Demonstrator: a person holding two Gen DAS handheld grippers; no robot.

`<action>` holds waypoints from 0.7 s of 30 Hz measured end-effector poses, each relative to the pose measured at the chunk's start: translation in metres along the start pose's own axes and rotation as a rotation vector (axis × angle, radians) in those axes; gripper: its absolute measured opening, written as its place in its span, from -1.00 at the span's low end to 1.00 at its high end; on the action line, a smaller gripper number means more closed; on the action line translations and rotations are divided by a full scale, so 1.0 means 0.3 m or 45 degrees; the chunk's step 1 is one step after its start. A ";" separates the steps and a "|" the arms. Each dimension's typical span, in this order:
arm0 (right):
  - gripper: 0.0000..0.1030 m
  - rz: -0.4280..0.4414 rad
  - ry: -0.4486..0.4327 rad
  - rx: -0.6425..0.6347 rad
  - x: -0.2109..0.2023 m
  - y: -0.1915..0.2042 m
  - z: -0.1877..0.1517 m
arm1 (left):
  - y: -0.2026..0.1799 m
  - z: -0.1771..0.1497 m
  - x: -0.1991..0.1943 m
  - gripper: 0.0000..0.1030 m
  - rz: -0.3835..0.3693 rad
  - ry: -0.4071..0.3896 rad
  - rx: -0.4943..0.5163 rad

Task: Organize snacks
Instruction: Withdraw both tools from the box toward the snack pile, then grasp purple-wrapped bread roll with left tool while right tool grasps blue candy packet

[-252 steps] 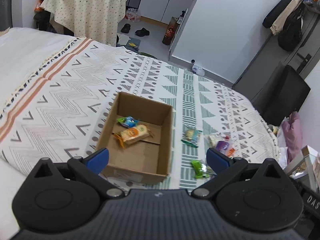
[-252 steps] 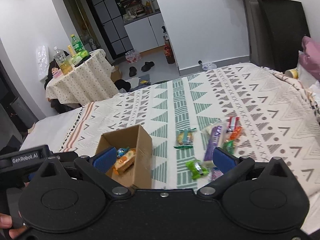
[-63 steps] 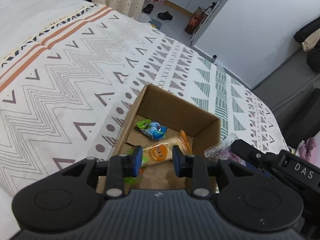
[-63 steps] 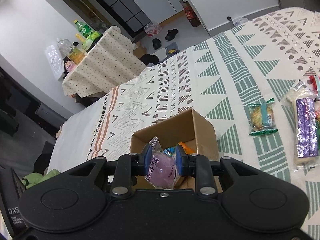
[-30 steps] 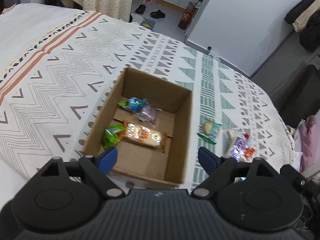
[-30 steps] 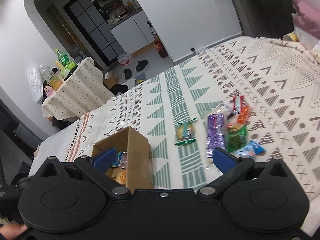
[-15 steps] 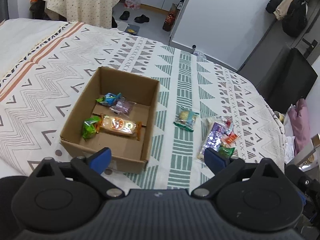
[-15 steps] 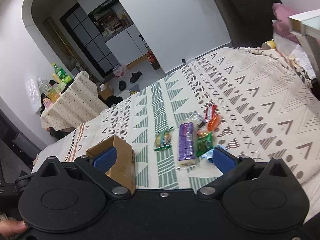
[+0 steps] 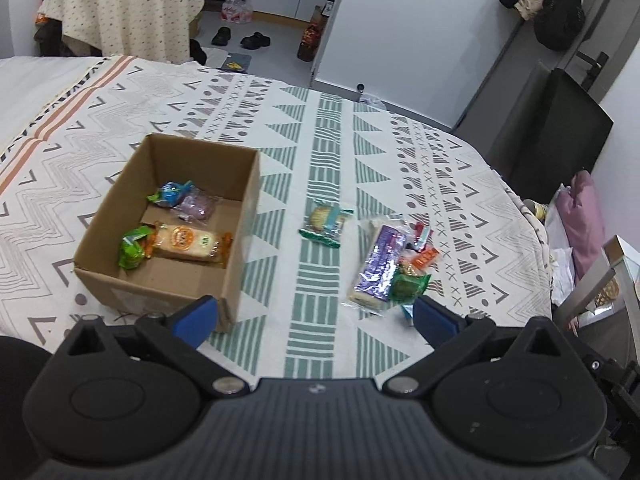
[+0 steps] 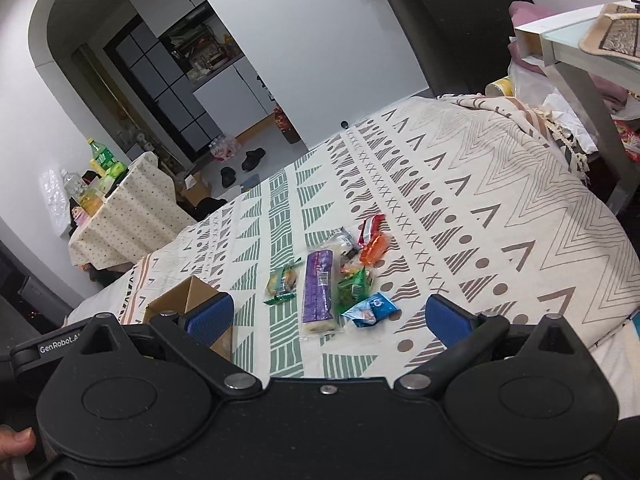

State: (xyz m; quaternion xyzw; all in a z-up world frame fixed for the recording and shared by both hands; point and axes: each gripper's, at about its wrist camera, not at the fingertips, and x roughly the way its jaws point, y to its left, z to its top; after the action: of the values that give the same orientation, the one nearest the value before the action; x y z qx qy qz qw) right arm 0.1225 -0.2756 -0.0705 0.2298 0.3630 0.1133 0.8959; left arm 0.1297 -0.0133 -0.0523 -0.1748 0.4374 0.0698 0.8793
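Observation:
An open cardboard box [image 9: 248, 216] sits on the patterned bedspread [image 9: 332, 152]. Inside lie a green packet [image 9: 132, 246], an orange-labelled cake [image 9: 186, 242], a blue packet [image 9: 170, 194] and a purple packet [image 9: 198, 208]. To its right lie a biscuit pack [image 9: 326, 220], a long purple bar [image 9: 380, 268] and small packets. My left gripper [image 9: 316, 316] hovers over the near bedspread; its jaws are opening with nothing between them. My right gripper [image 10: 328, 318] stands open and empty near the purple bar [image 10: 318, 288], a blue packet [image 10: 374, 308] and the box [image 10: 188, 296].
The bed's right edge drops toward a pink cushion [image 9: 580, 216] and a glass-topped side table [image 10: 580, 44]. A dark chair [image 9: 560, 132] stands beyond the bed. A cloth-covered table [image 9: 124, 8] with bottles and shoes [image 9: 236, 38] on the floor lie past the far edge.
Both grippers dropped their snacks into the box and opened wide. Both then drew back and swung right, so the box shifted left in both views and the loose snack pile came into view.

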 end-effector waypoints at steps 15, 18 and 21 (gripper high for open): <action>0.99 0.040 0.052 0.203 0.143 -0.134 0.028 | -0.150 0.015 0.112 1.00 -0.010 0.023 0.151; 0.91 0.038 0.083 0.258 0.195 -0.162 0.029 | -0.172 0.024 0.159 1.00 -0.002 0.043 0.166; 0.74 0.011 0.130 0.299 0.255 -0.184 0.022 | -0.193 0.024 0.202 1.00 -0.006 0.038 0.192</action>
State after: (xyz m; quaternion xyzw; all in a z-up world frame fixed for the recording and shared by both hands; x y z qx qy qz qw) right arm 0.1834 -0.2975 -0.1394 0.3285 0.4181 0.0854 0.8426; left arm 0.1878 -0.0663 -0.0821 -0.1103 0.4542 0.0320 0.8835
